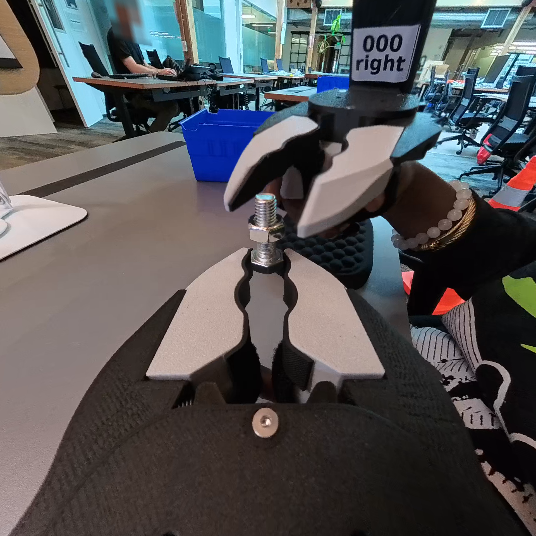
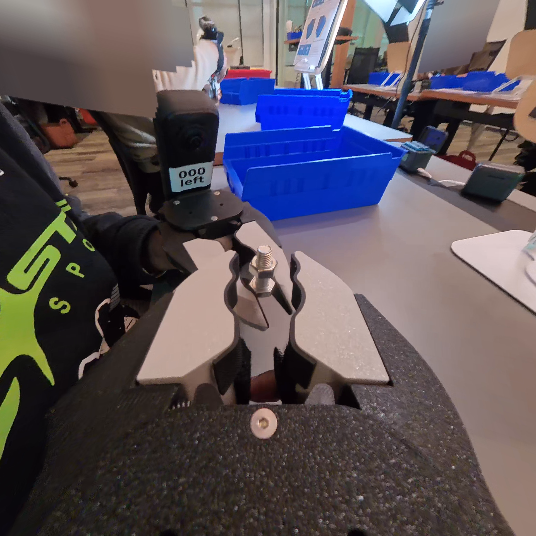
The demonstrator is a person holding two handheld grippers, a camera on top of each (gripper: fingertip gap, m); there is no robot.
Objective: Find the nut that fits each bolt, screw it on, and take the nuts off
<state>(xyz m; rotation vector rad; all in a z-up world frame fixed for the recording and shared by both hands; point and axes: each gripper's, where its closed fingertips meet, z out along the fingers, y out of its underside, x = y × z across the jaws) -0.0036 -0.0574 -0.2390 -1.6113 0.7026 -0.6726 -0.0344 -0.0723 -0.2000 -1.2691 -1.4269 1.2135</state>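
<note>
The bolt stands upright with its hex head clamped between the tips of the left gripper, and a nut is already threaded about halfway down its shank. The right gripper hangs just above the bolt with its jaws spread and empty. Judging by this, the matching looks done; whether the nut is going on or coming off I cannot tell, and no other bolts show.

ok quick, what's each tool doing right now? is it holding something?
Left tool: shut on the bolt, gripping its head, with the nut on its thread.
Right tool: open, holding nothing, just above the bolt.
</note>
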